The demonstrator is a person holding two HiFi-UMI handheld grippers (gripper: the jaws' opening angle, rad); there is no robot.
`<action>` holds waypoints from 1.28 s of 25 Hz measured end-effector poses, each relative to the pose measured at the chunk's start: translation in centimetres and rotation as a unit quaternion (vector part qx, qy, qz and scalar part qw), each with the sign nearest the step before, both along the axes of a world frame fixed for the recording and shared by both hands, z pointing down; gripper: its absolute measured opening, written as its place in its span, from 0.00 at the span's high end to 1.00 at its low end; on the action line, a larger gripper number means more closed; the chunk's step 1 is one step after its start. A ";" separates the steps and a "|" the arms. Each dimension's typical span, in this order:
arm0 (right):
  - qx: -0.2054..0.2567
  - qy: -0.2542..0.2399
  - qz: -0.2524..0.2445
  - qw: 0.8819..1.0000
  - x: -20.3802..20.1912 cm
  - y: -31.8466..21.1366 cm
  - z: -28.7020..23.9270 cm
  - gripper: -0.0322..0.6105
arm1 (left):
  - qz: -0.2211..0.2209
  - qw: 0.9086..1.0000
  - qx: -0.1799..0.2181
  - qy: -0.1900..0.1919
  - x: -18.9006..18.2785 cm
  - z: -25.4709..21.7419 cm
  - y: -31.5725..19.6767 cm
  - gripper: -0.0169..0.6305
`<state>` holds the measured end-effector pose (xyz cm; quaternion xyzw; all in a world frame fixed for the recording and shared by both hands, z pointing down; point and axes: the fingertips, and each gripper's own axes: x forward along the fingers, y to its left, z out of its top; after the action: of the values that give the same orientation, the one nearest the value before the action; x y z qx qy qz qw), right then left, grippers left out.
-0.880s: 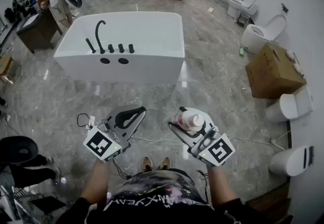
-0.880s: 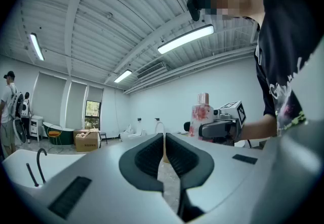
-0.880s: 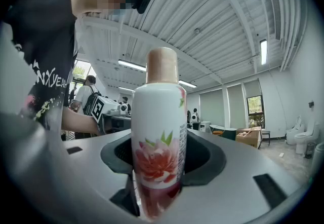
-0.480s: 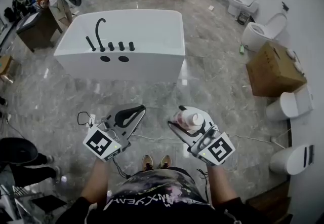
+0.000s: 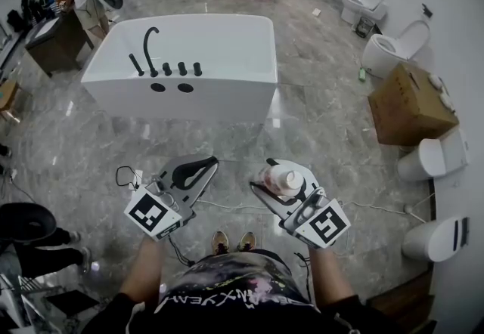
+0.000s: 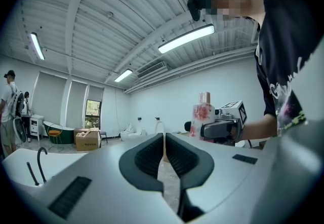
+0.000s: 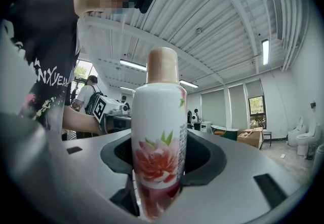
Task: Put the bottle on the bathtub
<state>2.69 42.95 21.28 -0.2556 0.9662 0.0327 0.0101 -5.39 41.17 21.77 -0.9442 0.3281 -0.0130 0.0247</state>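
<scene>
On the marble floor [image 5: 325, 91] well short of the white bathtub [image 5: 219, 102], little has changed in a second: the right hand-held gripper [image 5: 278, 178] stays clamped on the flowered bottle [image 5: 288, 180], the left hand-held gripper [image 5: 198, 171] stays closed and empty, and the carry remains ahead.

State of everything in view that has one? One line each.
left gripper: shut, nothing between the jaws
right gripper: shut on the bottle
bottle: capped, upright, held off the floor
bathtub: looks empty, no bottle on its rim yet
toilet: lid raised
cardboard box: closed
</scene>
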 end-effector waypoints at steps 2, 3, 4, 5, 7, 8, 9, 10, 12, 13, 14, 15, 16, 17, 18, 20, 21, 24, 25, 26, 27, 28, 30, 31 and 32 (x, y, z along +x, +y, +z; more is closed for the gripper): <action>0.003 -0.001 0.000 1.000 -0.2 0.1 0.0 0.60 | 0.001 1.000 0.000 -0.001 -0.1 0.1 0.0 0.92; 0.003 -0.001 0.000 1.000 -0.3 0.1 0.0 0.60 | 0.002 1.000 0.000 -0.001 -0.1 0.1 0.0 0.92; 0.003 -0.002 0.001 1.000 -0.2 0.1 0.0 0.60 | 0.003 1.000 0.000 -0.002 0.0 0.2 -0.1 0.92; 0.003 -0.002 0.001 1.000 -0.1 0.1 0.1 0.60 | 0.003 1.000 0.001 -0.002 0.1 0.2 -0.1 0.92; 0.001 -0.003 0.001 1.000 0.4 0.1 0.2 0.60 | 0.004 1.000 0.001 -0.003 0.7 0.1 0.0 0.92; 0.001 -0.004 0.001 1.000 0.7 0.2 0.2 0.60 | 0.004 1.000 0.002 -0.003 1.0 0.1 0.0 0.92; 0.001 -0.005 0.001 1.000 1.1 0.2 0.2 0.60 | 0.004 1.000 0.002 -0.003 1.4 0.0 0.1 0.92; 0.001 -0.006 0.002 1.000 1.4 0.2 0.2 0.60 | 0.004 1.000 0.002 -0.004 1.7 0.0 0.2 0.92; 0.002 -0.009 0.001 1.000 2.1 0.3 0.2 0.60 | 0.002 1.000 0.003 -0.005 2.3 0.1 0.3 0.92; 0.003 -0.010 0.000 1.000 2.4 0.4 0.1 0.60 | 0.001 1.000 0.003 -0.006 2.6 0.1 0.3 0.92; 0.004 -0.011 -0.002 1.000 2.7 0.5 0.0 0.60 | 0.000 1.000 0.004 -0.006 2.9 0.1 0.4 0.92; 0.004 -0.012 -0.004 1.000 3.0 0.6 0.0 0.60 | -0.001 1.000 0.005 -0.007 3.2 0.0 0.5 0.92; 0.004 -0.013 -0.005 1.000 3.4 0.7 0.0 0.60 | -0.002 1.000 0.006 -0.008 3.5 0.0 0.7 0.92; 0.005 -0.014 -0.007 1.000 3.8 0.8 0.1 0.60 | -0.004 1.000 0.006 -0.008 4.0 0.1 0.8 0.92; 0.006 -0.013 -0.009 1.000 4.4 0.9 0.2 0.60 | -0.006 1.000 0.007 -0.009 4.5 0.2 1.0 0.92; 0.006 -0.012 -0.012 1.000 5.3 1.2 0.7 0.60 | -0.009 1.000 0.008 -0.010 5.5 0.6 1.5 0.92; 0.005 -0.011 -0.014 1.000 5.6 1.4 0.9 0.60 | -0.011 1.000 0.008 -0.010 5.8 0.8 1.7 0.92; 0.005 -0.011 -0.016 1.000 6.1 1.8 1.2 0.60 | -0.013 1.000 0.009 -0.012 6.3 1.0 2.2 0.92; 0.006 -0.012 -0.016 1.000 6.3 1.9 1.1 0.60 | -0.012 1.000 0.009 -0.014 6.5 1.0 2.4 0.92; 0.007 -0.014 -0.015 1.000 6.5 2.0 1.0 0.60 | -0.012 1.000 0.009 -0.015 6.7 1.0 2.6 0.92; 0.008 -0.017 -0.015 1.000 6.8 2.2 0.9 0.60 | -0.011 1.000 0.010 -0.015 7.0 1.0 2.8 0.92; 0.010 -0.018 -0.016 1.000 7.1 2.4 0.9 0.60 | -0.011 1.000 0.011 -0.016 7.3 1.0 3.0 0.92; 0.012 -0.020 -0.016 1.000 7.6 2.6 1.1 0.60 | -0.011 1.000 0.014 -0.017 7.9 1.0 3.2 0.92; 0.013 -0.020 -0.015 1.000 7.9 2.6 1.1 0.60 | -0.011 1.000 0.015 -0.017 8.2 1.1 3.2 0.92; 0.014 -0.021 -0.015 1.000 8.1 2.5 1.2 0.60 | -0.010 1.000 0.017 -0.018 8.4 1.1 3.2 0.92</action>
<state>10.74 45.49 22.45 -0.2416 0.9689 0.0411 0.0345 3.01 44.38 22.86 -0.9399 0.3375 -0.0249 0.0463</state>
